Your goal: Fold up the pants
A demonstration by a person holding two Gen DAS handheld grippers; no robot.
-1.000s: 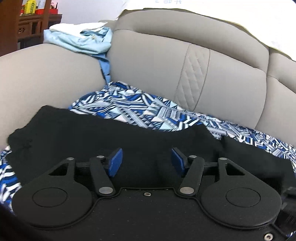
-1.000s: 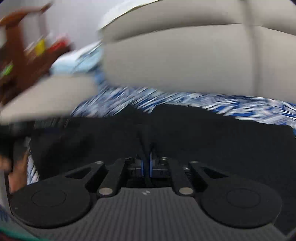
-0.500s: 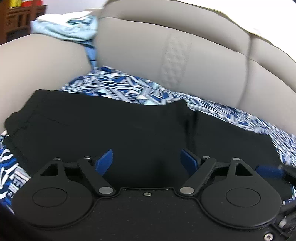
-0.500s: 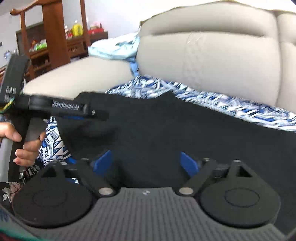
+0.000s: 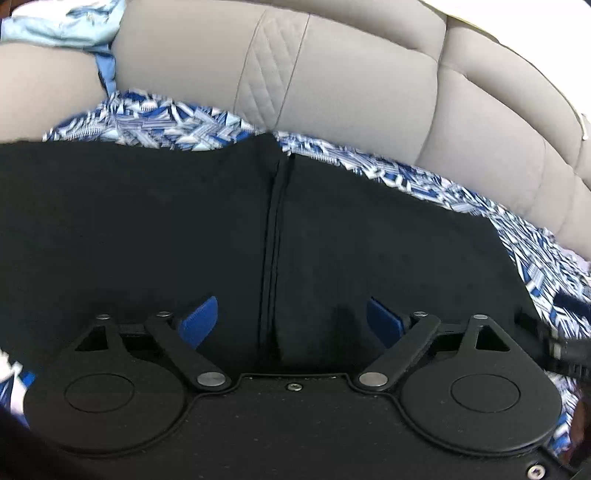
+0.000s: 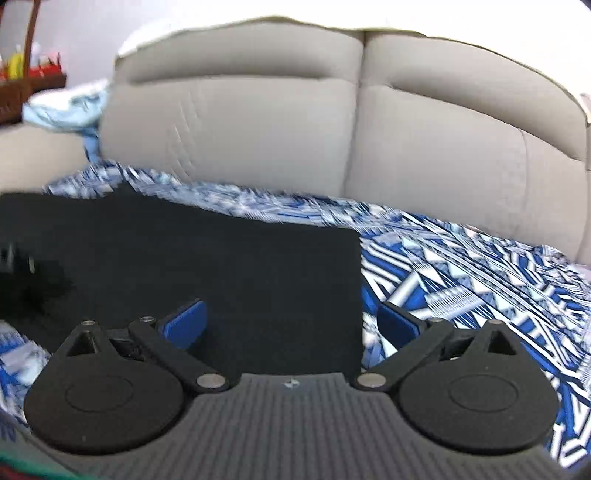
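Observation:
Black pants (image 5: 166,229) lie flat on a blue-and-white patterned cloth (image 5: 159,122) that covers the sofa seat. A vertical fold line (image 5: 271,236) runs down their middle in the left wrist view. My left gripper (image 5: 291,317) hovers over that line, its jaws still opening, nothing pressed between the blue pads (image 5: 199,319). In the right wrist view the pants (image 6: 207,266) end in a straight right edge (image 6: 358,295). My right gripper (image 6: 291,325) straddles that edge, jaws opening wide, pads clear of the fabric.
The grey sofa backrest (image 6: 280,122) rises behind the seat. Light blue clothes (image 5: 62,26) are piled on the left armrest (image 5: 40,96). The other gripper's black body (image 6: 22,266) shows at the left edge of the right wrist view. Wooden furniture (image 6: 22,81) stands far left.
The right gripper went from shut to wide open and swung right toward the pants' right edge. The left gripper opened wider and moved right and lower over the fold line.

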